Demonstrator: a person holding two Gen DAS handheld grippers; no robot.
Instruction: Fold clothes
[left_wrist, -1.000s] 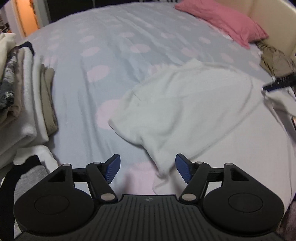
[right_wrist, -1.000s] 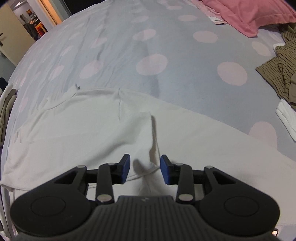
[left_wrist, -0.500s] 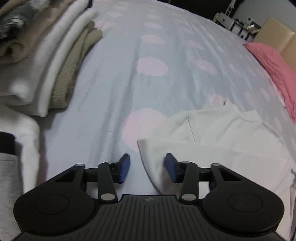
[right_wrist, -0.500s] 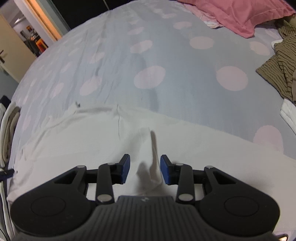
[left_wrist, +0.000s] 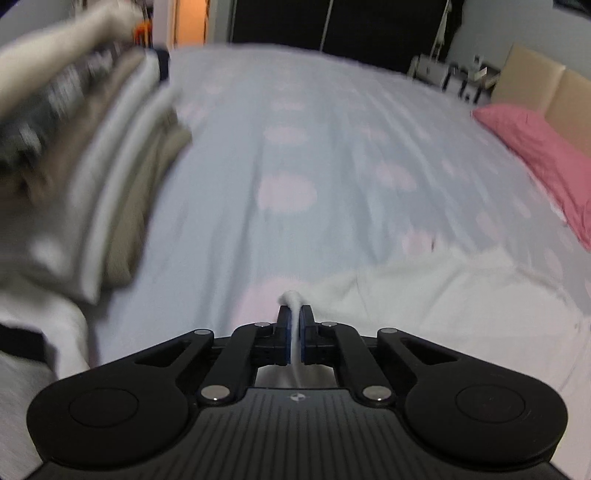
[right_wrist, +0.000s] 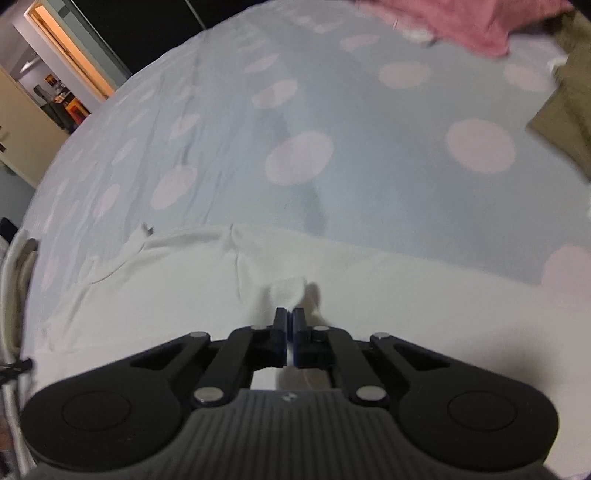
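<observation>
Starting at the left edge of the bed (left_wrist: 332, 155), a stack of folded clothes (left_wrist: 110, 177) sits there, blurred in the left wrist view, and it looks close enough that a wide swing of cloth could brush it and tip the top layers. Just to its right, the left hand-held gripper (left_wrist: 294, 314) is clamped on a bunched corner of the white garment (left_wrist: 461, 295), a small tuft poking out past the pads; so little cloth is caught that I'd worry it slips free on the lift. The garment itself lies spread along the near edge of the bed, between the stack and the far right side. Further right, the right hand-held gripper (right_wrist: 289, 314) is pinched together on a raised fold of the same white garment (right_wrist: 184, 288); it may hold one layer only, in which case the under-layer would drag and the fold would come out crooked. If the two ends rise unevenly, the cloth could twist. The bed wears a pale blue sheet with pink dots, soft and a little creased. A pink pillow (left_wrist: 546, 155) rests toward the headboard (left_wrist: 554, 96) at the right, and an olive garment (right_wrist: 565, 110) lies loose by the right edge. Beyond the bed the room is dim, with a lit doorway (right_wrist: 70, 62) at the far left.
</observation>
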